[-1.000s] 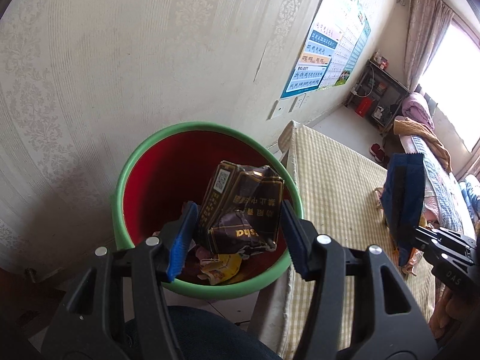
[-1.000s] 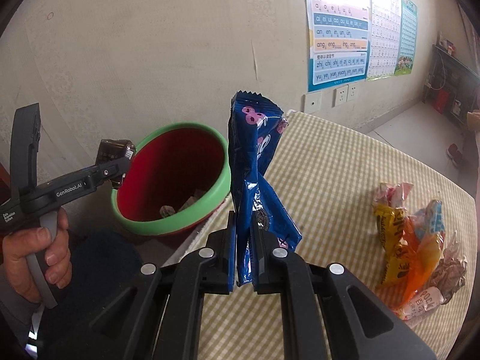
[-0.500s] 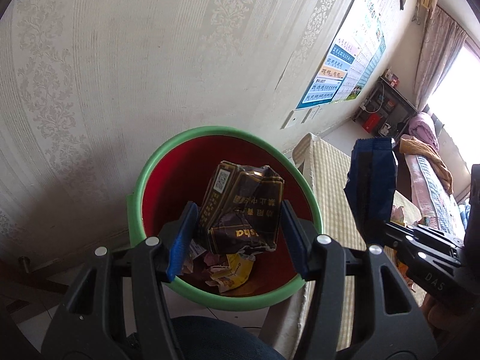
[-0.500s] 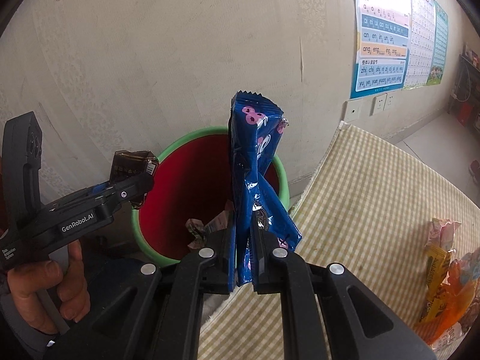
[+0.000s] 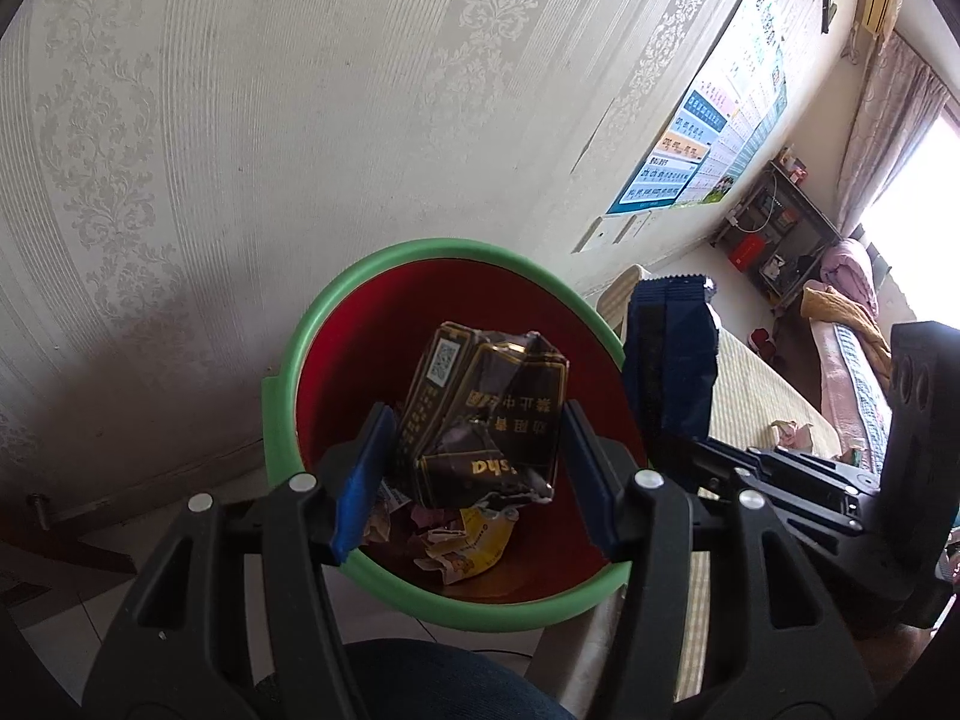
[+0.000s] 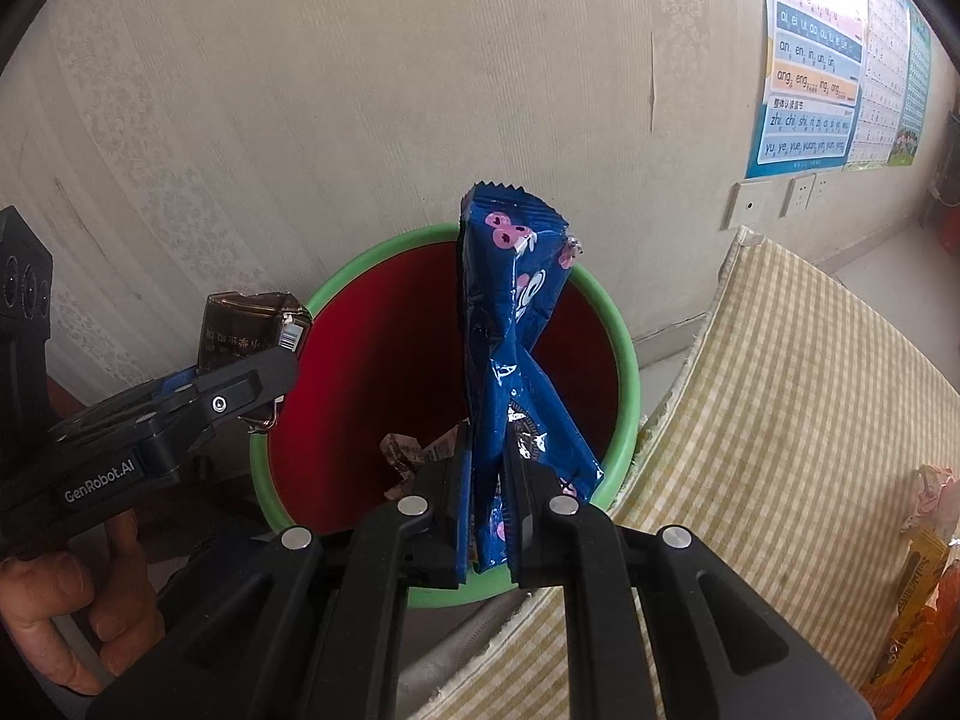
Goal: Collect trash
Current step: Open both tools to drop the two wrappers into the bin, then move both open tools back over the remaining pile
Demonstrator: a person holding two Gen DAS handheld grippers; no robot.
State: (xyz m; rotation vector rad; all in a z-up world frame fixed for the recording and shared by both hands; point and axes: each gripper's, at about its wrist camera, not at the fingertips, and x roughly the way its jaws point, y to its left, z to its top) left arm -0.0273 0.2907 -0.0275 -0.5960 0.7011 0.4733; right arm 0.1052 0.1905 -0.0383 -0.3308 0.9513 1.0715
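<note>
While both tools clamp wrappers, bin (image 5: 456, 600) litter beneath is seemingly crumpled, half-hidden.

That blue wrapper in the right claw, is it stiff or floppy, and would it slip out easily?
The blue wrapper is probably light and fairly limp: it is twisted and creased above the right claw, yet stands up, so the foil has some spring. It looks glossy, so it might slide if the grip loosened. Over the red bin, it would likely flutter down rather than drop straight.
</note>
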